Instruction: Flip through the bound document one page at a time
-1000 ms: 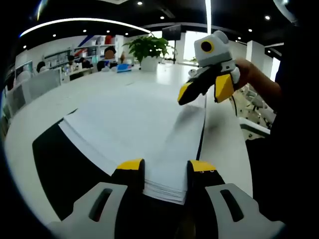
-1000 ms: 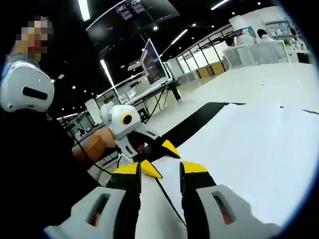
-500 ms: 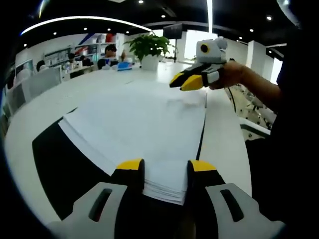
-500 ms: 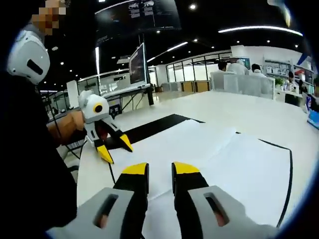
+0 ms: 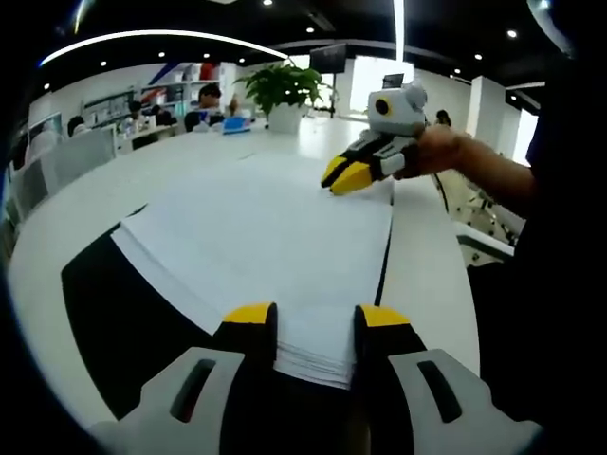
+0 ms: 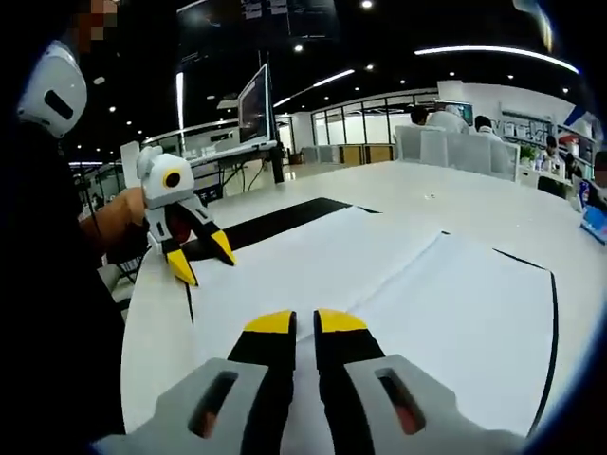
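White pages of the bound document (image 5: pixel 275 237) lie open and flat on the pale table (image 5: pixel 114 180), with the black cover (image 5: pixel 123 313) showing along the near and left edges. In the left gripper view, my left gripper (image 5: pixel 311 322) has its yellow-tipped jaws spread wide, one on each side of the near corner of the page stack; nothing is pinched between them. My right gripper (image 5: pixel 346 173) hangs just above the far right corner of the top page, held in my hand (image 5: pixel 441 152), its yellow tips close together (whether they touch the paper I cannot tell).

From the right gripper view, my right gripper (image 6: pixel 305 322) has its jaws nearly closed, only a thin gap between them, with the open spread of the bound document (image 6: pixel 398 284) below. My left gripper (image 6: pixel 197 256) appears there at the left edge of the document, jaws apart. A potted plant (image 5: pixel 283 95) stands at the far end of the table.
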Demonstrator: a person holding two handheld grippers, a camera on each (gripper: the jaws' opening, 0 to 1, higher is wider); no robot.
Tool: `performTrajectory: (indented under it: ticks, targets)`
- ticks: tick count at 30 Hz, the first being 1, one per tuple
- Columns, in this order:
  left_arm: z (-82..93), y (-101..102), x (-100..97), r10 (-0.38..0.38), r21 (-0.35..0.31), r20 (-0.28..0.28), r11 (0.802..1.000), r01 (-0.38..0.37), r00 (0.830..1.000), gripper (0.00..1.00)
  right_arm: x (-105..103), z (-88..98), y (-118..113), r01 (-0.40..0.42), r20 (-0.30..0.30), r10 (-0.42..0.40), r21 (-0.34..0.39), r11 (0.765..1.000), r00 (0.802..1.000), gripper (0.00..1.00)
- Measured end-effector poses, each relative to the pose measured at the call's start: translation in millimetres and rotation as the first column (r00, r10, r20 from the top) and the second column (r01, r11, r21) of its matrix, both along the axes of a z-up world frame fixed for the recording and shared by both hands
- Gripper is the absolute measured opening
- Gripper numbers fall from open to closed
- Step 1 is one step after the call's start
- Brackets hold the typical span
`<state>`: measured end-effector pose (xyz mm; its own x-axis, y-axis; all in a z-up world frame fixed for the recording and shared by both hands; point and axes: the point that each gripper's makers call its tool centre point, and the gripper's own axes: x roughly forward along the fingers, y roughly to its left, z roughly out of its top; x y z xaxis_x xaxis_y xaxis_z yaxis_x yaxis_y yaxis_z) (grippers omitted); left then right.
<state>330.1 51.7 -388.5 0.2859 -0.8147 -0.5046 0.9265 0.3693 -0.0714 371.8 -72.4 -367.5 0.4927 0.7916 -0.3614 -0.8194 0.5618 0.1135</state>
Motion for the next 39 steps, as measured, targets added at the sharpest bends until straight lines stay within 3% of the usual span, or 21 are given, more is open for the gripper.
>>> performTrajectory:
  ticks: [10,16,19,29,39]
  targets:
    - [-0.4,-0.6,-0.8,-0.006,0.028,0.013,1.0,0.005,1.0,0.35,11.0,-6.2,7.6,0.027,0.007,-0.027,0.0,1.0,1.0,0.02]
    - [-1.0,-4.3,-3.4,-0.012,0.057,0.036,0.998,0.01,0.999,0.36,14.0,-6.7,5.6,0.086,-0.041,-0.082,0.09,0.992,0.996,0.02]
    - [-1.5,-4.5,-3.1,-0.009,0.067,0.039,0.998,0.006,0.999,0.36,14.2,-6.6,5.9,0.089,-0.028,-0.087,0.072,0.993,0.996,0.02]
    - [-1.8,-4.2,-2.5,-0.019,0.059,0.041,0.998,0.016,0.999,0.36,23.4,-4.5,6.2,0.118,-0.089,-0.109,0.103,0.988,0.99,0.02]
    - [-1.9,-4.0,-1.8,-0.03,0.057,0.038,0.998,0.027,0.999,0.37,49.6,-2.5,8.7,0.13,-0.103,-0.121,0.091,0.987,0.987,0.02]
